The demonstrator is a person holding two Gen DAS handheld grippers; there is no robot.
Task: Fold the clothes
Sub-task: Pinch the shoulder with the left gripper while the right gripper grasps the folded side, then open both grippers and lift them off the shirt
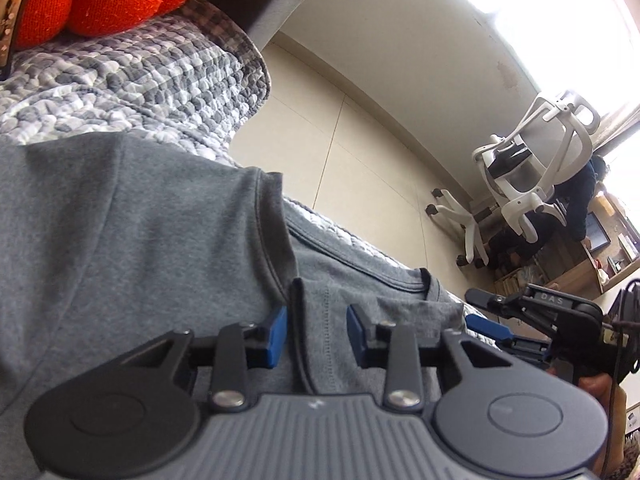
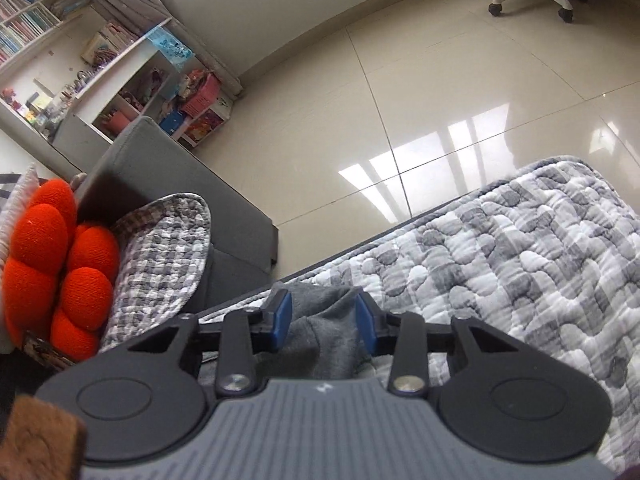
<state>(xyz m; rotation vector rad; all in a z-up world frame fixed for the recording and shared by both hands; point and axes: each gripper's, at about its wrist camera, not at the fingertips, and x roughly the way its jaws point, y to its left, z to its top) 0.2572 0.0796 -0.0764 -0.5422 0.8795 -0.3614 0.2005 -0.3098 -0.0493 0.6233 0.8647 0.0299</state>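
Shirt: a grey T-shirt [image 1: 132, 232] fills the left and centre of the left wrist view, its ribbed collar curving through the middle of the frame; it lies on a quilt. In the right wrist view only a bunched grey corner [image 2: 324, 328] shows, low in the centre.
Left gripper: the left gripper [image 1: 316, 334] sits at the bottom centre of its view, its blue pads [image 1: 276, 336] spread apart, with a dark fold of the collar edge standing between them but gripped by neither.
Right gripper: the right gripper [image 2: 324, 322] is at the bottom centre of its view, jaws parted, the bunched shirt corner lying loose between the blue pads [image 2: 366, 328]. It also appears at the lower right of the left wrist view [image 1: 488, 314], just beside the shirt's edge.
Quilt: a grey and white checked quilt [image 2: 520, 264] covers the surface under the shirt, filling the right side of the right wrist view.
Cushion: an orange knotted cushion [image 2: 56, 264] at the left edge, touching a folded-up part of the quilt.
Sofa: a grey sofa arm [image 2: 160, 184] behind the cushion.
Floor: pale glossy tiles [image 2: 400, 100] across the upper half.
Chair: a white office chair [image 1: 532, 176] at the right of the left wrist view.
Shelves: white shelves [image 2: 120, 72] crowded with books and toys, upper left.
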